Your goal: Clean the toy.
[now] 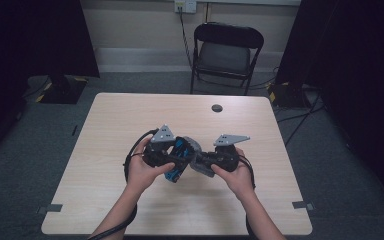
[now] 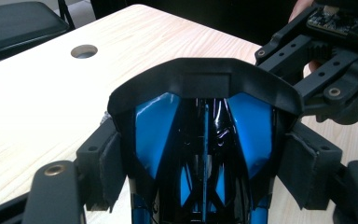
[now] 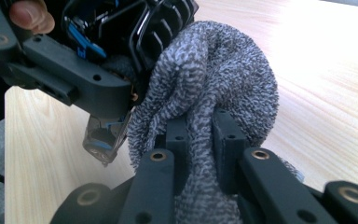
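Item: black-and-blue toy car (image 2: 205, 140), held above the middle of the wooden table (image 1: 130, 115), clamped between the padded jaws of the left gripper (image 2: 205, 168). Item: grey knitted cloth (image 3: 214, 88), pinched tight in the right gripper (image 3: 200, 135) and pressed against the car's side. Background: black folding chair (image 1: 227, 50) beyond the table's far edge.

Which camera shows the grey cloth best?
The right gripper view: the grey cloth is close up, bunched between the right gripper and pressed against the blue and black object. The high view shows a small grey patch.
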`<state>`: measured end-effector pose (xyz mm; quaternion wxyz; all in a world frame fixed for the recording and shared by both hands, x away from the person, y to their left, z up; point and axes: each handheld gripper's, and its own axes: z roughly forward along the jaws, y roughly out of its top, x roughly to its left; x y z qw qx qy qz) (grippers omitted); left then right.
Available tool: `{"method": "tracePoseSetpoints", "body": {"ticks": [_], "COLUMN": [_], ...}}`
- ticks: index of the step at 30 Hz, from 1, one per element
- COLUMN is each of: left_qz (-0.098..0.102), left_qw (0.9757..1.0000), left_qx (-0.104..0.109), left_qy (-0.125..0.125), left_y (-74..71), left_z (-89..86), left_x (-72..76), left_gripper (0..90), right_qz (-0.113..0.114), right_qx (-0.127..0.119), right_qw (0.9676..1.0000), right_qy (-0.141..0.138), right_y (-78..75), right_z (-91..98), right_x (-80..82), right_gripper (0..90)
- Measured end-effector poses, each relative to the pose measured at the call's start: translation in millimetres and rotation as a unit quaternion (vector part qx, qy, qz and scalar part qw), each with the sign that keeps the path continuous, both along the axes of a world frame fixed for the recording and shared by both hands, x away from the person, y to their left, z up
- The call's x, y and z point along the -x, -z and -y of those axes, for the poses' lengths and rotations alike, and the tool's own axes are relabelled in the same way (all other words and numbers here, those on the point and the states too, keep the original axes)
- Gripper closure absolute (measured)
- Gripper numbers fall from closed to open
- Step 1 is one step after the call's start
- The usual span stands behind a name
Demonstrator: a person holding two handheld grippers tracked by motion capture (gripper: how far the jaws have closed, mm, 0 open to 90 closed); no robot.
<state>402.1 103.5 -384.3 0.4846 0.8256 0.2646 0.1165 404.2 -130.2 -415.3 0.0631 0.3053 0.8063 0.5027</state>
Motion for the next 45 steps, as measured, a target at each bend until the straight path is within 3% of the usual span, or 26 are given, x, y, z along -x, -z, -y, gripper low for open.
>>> {"method": "tracePoseSetpoints", "body": {"ticks": [22,32,38,43,45], "left_qz": [0.012,0.014,0.015,0.018,0.019], "left_qw": [0.9999,0.9997,0.9995,0.9993,0.9992], "left_qx": [0.01,0.018,0.024,0.029,0.031], "left_qy": [-0.001,-0.004,-0.01,-0.016,-0.018], "left_y": [-15.6,-20.2,-21.3,-24.7,-25.3], "left_z": [4.9,4.4,-0.3,-7.5,-10.7], "left_x": [-3.8,-4.3,-5.8,-5.7,-5.7], "left_gripper": [25.4,25.4,25.4,25.4,25.4], "right_qz": [-0.021,-0.021,-0.013,-0.001,-0.002], "right_qx": [-0.001,0.027,0.061,0.094,0.093], "right_qw": [0.9997,0.9991,0.9975,0.9949,0.9951], "right_qy": [-0.013,-0.024,-0.034,-0.036,-0.031], "right_y": [21.0,27.7,27.7,26.6,26.4], "right_z": [-17.4,-29.2,-33.9,-29.3,-22.7], "right_x": [4.6,5.5,6.7,8.0,7.2], "right_gripper": [79.5,79.3,79.3,79.2,79.2]}}
